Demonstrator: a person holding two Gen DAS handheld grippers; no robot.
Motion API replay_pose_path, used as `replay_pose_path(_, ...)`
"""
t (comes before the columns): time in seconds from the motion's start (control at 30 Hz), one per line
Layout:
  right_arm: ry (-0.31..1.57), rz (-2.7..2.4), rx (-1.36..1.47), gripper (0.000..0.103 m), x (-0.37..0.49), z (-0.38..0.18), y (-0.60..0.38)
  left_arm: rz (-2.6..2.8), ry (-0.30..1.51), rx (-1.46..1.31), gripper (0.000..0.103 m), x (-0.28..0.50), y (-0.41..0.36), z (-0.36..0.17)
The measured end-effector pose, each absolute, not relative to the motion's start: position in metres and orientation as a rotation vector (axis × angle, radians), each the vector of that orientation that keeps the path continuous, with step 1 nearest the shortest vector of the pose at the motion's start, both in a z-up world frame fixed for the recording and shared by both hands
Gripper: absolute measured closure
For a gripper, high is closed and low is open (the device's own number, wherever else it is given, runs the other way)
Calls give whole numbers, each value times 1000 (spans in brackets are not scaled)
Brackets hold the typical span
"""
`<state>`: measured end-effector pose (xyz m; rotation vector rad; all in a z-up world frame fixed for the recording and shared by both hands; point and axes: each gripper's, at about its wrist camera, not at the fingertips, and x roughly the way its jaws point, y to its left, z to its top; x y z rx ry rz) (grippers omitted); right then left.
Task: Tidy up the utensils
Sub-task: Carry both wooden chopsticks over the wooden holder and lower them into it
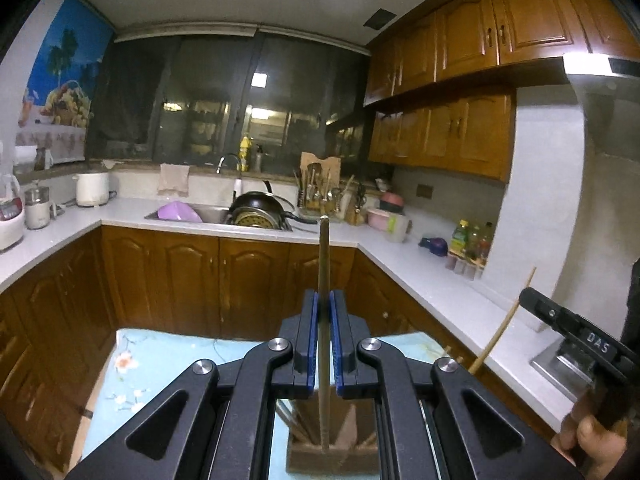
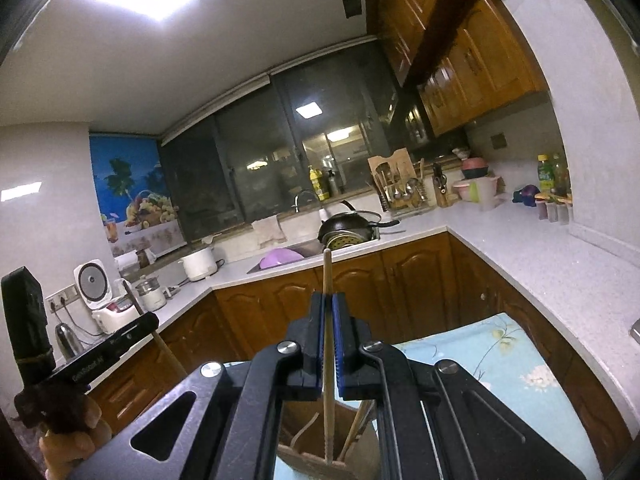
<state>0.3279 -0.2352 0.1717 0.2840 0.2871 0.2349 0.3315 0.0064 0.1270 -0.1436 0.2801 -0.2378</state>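
Two chopsticks are being held upright over a wooden holder — one in each tool — as a person is sorting utensils in a home kitchen.

In the left wrist view, the left tool [image 1: 325, 344] is gripping a dark chopstick [image 1: 323, 280] between its blue pads, the stick running up the centre of the frame and its lower end reaching down into the brown wooden holder [image 1: 332, 456] at the bottom centre. The near-vertical grip appears chosen so the stick can drop straight into the narrow box. At the right edge of that frame, the right tool [image 1: 568, 328] is showing with a pale stick slanting beside it.

In the right wrist view, the right tool [image 2: 329, 350] is clamping a pale chopstick [image 2: 328, 288] the same way, its ridged lower end pointing into the holder [image 2: 320, 460] at the bottom centre, where other sticks are already leaning. The left tool [image 2: 112, 344] is hanging at the lower left.

The holder is standing on a table spread with a light-blue flowered cloth [image 1: 160, 364] — seemingly a work spot set apart from the sink and the crowded utensil rack [image 2: 404, 196] in the upper middle. Both sticks are looking close to release, though neither is let go yet.
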Motion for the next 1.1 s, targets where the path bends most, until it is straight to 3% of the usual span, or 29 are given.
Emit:
replay_pose_path(0.53, 405, 229, 293, 99, 346, 106, -226, -210, 423, -173, 99, 375, -26, 55)
replay_pose_path(1.1, 515, 216, 341, 103, 351, 73, -232, -215, 497, -202, 98, 381, -5, 76)
